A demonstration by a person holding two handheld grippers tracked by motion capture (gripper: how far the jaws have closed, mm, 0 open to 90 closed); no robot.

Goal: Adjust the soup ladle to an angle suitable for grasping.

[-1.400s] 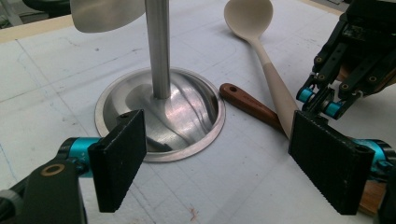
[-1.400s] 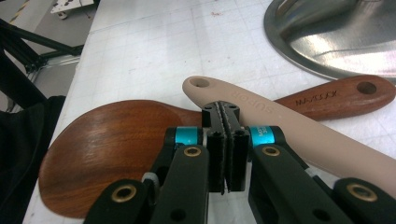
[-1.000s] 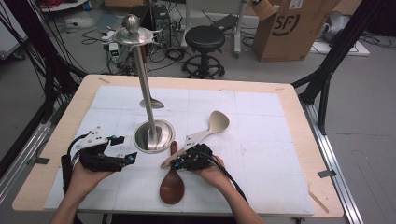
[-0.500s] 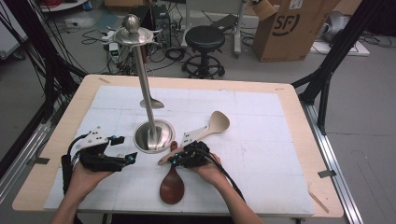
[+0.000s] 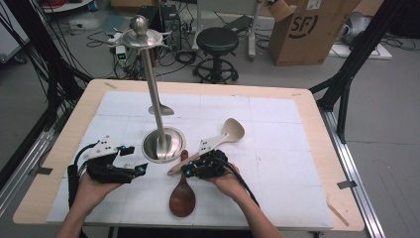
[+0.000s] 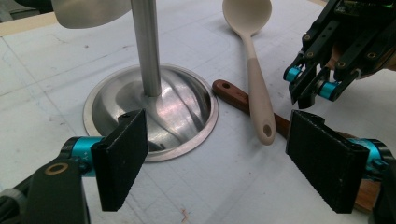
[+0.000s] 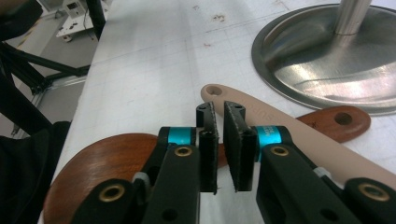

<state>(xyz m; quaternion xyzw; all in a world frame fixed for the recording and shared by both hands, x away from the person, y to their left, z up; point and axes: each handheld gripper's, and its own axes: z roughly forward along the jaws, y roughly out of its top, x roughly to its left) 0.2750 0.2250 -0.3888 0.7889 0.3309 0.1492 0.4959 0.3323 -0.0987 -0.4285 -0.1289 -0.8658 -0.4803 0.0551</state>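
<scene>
Since the earlier frame your right claw has just cracked open to a narrow gap, nothing gripped, above the beige spoon handle running near-left to far-right across the brown spoon; left claw wide, empty.

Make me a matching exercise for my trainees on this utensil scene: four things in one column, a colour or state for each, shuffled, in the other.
Things:
1. wooden spoon
2. beige ladle
3. stand base
4. left gripper

Descriptions:
A. shiny silver, round, with an upright pole
B. jaws wide apart, nothing between them
C. dark reddish brown, handle passing under another handle
D. pale cream, lying across a darker handle

Pairs: 1-C, 2-D, 3-A, 4-B
</scene>
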